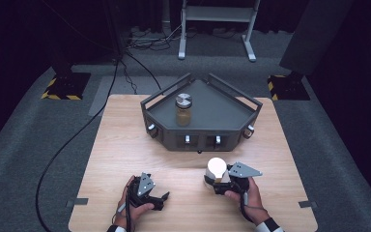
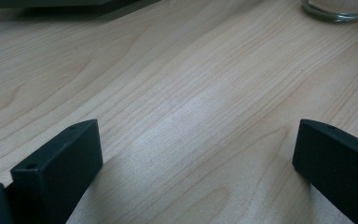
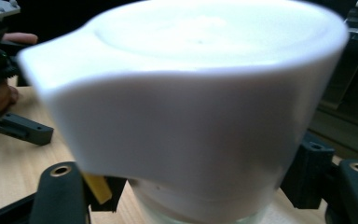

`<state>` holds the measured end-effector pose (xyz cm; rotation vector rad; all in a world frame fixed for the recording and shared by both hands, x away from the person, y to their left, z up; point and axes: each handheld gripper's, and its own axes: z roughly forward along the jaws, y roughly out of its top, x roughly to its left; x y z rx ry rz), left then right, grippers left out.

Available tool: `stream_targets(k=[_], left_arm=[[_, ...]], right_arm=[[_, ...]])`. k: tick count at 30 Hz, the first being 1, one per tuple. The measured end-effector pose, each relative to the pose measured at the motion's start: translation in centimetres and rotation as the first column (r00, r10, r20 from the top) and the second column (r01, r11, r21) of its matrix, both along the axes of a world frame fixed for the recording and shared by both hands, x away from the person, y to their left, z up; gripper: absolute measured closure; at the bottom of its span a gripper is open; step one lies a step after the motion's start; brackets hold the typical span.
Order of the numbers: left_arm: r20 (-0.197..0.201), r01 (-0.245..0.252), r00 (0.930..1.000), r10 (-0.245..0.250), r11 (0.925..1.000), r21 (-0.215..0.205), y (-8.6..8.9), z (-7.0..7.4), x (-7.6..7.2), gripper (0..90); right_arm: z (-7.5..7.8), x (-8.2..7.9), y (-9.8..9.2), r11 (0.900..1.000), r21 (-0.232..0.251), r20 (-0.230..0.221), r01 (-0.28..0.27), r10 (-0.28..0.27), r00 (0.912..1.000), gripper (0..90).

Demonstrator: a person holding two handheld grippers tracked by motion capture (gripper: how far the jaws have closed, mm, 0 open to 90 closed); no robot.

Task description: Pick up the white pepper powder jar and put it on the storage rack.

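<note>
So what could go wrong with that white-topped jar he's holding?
The right gripper is shut on the jar low down, under its wide white lid, so the top-heavy jar might tip or slip when lifted. The grey tray has raised rails the jar could clip, and a brown spice jar already standing inside could be knocked over.

A small glass jar [image 1: 214, 177] with a wide white lid [image 3: 191, 93] stands upright on the wooden table, near its front edge and right of the middle. The lid is closed on top, with a small lip jutting from one side. Clear glass shows below the lid, its base resting on the wood.
</note>
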<state>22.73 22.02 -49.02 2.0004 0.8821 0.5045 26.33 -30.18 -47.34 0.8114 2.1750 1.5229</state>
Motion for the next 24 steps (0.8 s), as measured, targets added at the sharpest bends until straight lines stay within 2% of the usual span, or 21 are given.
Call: stream_targets(k=[5,7,10,16,21,24], left_arm=[[-0.001,0.0,1.0,0.0,1.0,-0.001,0.0,0.0,0.0,1.4],[-0.001,0.0,1.0,0.0,1.0,-0.001,0.0,0.0,0.0,1.4],[-0.001,0.0,1.0,0.0,1.0,-0.001,0.0,0.0,0.0,1.4],[0.0,0.0,1.0,0.0,1.0,0.0,0.0,0.0,0.0,1.4],[0.0,0.001,1.0,-0.001,1.0,0.0,0.0,0.0,0.0,1.4],[-0.002,0.001,1.0,-0.001,1.0,-0.001,0.0,0.0,0.0,1.4]], right_arm=[[-0.1,-0.2,-0.1,1.0,0.012,-0.002,0.01,-0.01,0.9999,29.3],[-0.2,-0.1,-0.2,0.999,0.032,-0.016,0.017,-0.016,0.9997,29.4],[-0.1,-0.4,-0.3,0.998,0.049,-0.012,0.034,-0.033,0.9994,29.5],[1.4,-0.9,-0.2,0.997,0.044,0.021,0.063,-0.064,0.9977,29.5],[3.5,-1.4,-0.1,0.994,0.022,0.058,0.103,-0.104,0.9928,29.7],[4.6,-1.4,-0.1,0.992,0.033,0.074,0.125,-0.127,0.9891,29.7]])
